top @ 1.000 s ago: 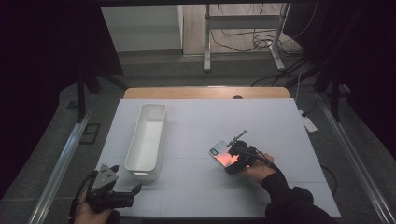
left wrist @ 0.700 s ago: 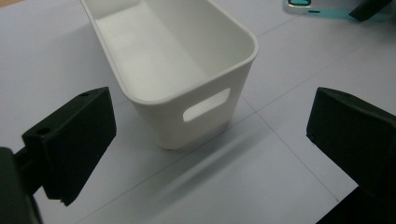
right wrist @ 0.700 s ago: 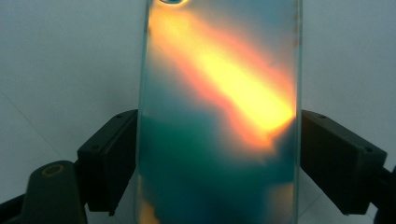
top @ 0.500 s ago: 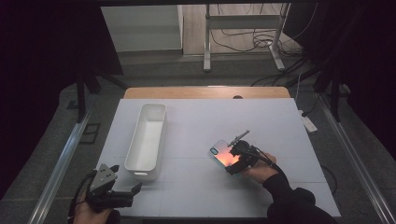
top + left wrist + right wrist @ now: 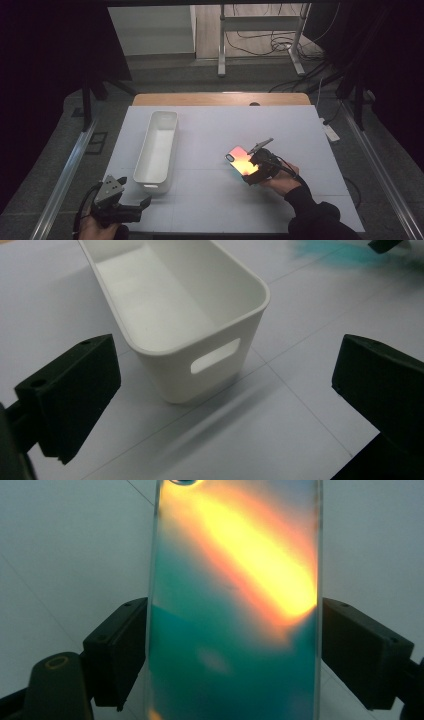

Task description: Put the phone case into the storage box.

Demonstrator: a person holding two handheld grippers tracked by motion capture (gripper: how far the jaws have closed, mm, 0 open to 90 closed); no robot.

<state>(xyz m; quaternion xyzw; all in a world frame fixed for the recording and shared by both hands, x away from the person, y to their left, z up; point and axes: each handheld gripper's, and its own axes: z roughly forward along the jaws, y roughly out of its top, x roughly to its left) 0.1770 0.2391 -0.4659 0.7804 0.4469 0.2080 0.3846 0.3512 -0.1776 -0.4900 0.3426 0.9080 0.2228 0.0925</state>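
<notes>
The right gripper [image 5: 252, 167] clamps an iridescent phone case [image 5: 235, 610] by its long edges just above the table's [image 5: 210, 210] right-middle, ready for carrying; the left gripper [image 5: 131, 207] waits open-jawed near the white bin [image 5: 180, 315].

No lettering, label, brand, number or sign readable anywhere, shimmering phone case [image 5: 235, 605] between the right gripper's jaws unmarked, white bin [image 5: 175, 315] ahead of the left gripper's jaws blank, table surface [image 5: 210, 135] unprinted
</notes>
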